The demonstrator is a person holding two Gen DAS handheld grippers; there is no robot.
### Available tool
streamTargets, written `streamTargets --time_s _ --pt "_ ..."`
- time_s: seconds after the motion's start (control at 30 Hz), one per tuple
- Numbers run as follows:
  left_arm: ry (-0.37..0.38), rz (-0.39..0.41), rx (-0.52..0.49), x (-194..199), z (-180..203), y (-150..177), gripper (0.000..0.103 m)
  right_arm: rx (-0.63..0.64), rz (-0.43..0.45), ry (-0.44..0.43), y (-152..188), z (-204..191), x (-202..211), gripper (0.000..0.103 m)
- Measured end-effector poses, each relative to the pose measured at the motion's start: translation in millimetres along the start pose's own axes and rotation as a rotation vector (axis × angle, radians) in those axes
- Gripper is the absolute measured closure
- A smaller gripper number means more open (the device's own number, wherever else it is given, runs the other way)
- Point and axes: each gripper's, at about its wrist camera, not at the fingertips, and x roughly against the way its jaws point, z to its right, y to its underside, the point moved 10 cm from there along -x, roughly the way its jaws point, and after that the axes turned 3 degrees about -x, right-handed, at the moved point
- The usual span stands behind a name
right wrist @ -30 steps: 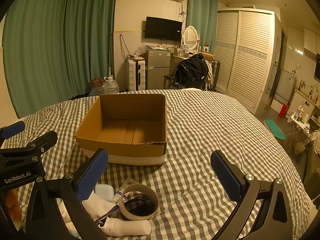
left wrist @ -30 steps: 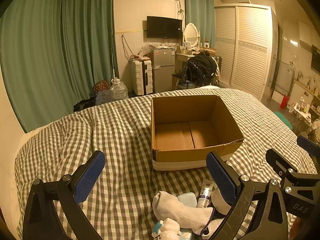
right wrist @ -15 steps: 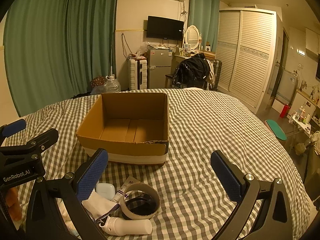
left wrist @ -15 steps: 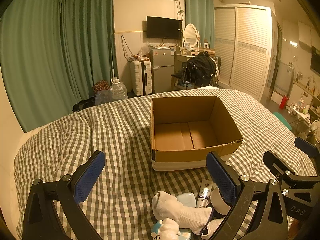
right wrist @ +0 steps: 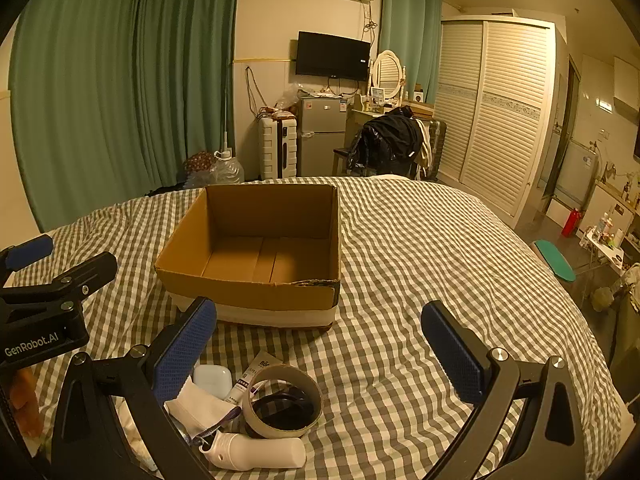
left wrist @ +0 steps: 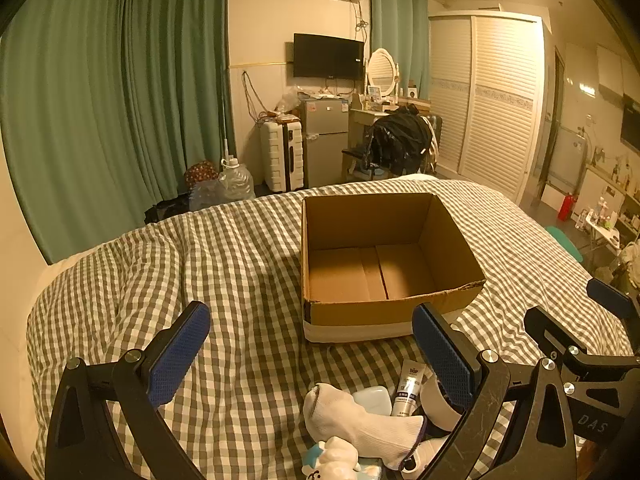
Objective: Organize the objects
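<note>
An open, empty cardboard box (left wrist: pixel 384 256) sits on the checked bed (left wrist: pixel 224 264); it also shows in the right wrist view (right wrist: pixel 260 248). In front of it lies a small pile: a white sock (left wrist: pixel 360 424), a small white case (right wrist: pixel 212 378), a cream tube (left wrist: pixel 408 388), a tape roll (right wrist: pixel 286 400), a white bottle (right wrist: pixel 256 454) and a small white and blue toy (left wrist: pixel 332 460). My left gripper (left wrist: pixel 312 356) is open and empty above the pile. My right gripper (right wrist: pixel 320 352) is open and empty, to the right of the pile.
Green curtains (left wrist: pixel 100 120) hang on the left. Beyond the bed stand a white suitcase (left wrist: pixel 282 156), a small fridge (left wrist: pixel 324 140), a chair with dark clothes (left wrist: pixel 400 144) and a white wardrobe (left wrist: pixel 488 112). The bed's right side (right wrist: pixel 460 264) is bare checked cover.
Both grippers have drifted very slightly; the box and the pile have not moved. Both grippers stay open.
</note>
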Motion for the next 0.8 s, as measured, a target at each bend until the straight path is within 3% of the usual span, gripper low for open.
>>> streamTargets --time_s 0.5,0.67,0.8 --pt "-0.012 -0.025 0.006 -5 -7 3 0.0 -0.012 -0.013 -0.006 2 8 -3 0.001" --pt "-0.059 -0.136 -0.036 -37 -12 32 0.0 -0.022 -0.044 -0.017 10 12 -11 0.001" --pt "-0.032 -0.244 -0.055 -64 -6 62 0.0 -0.023 -0.133 -0.033 33 10 -35 0.001"
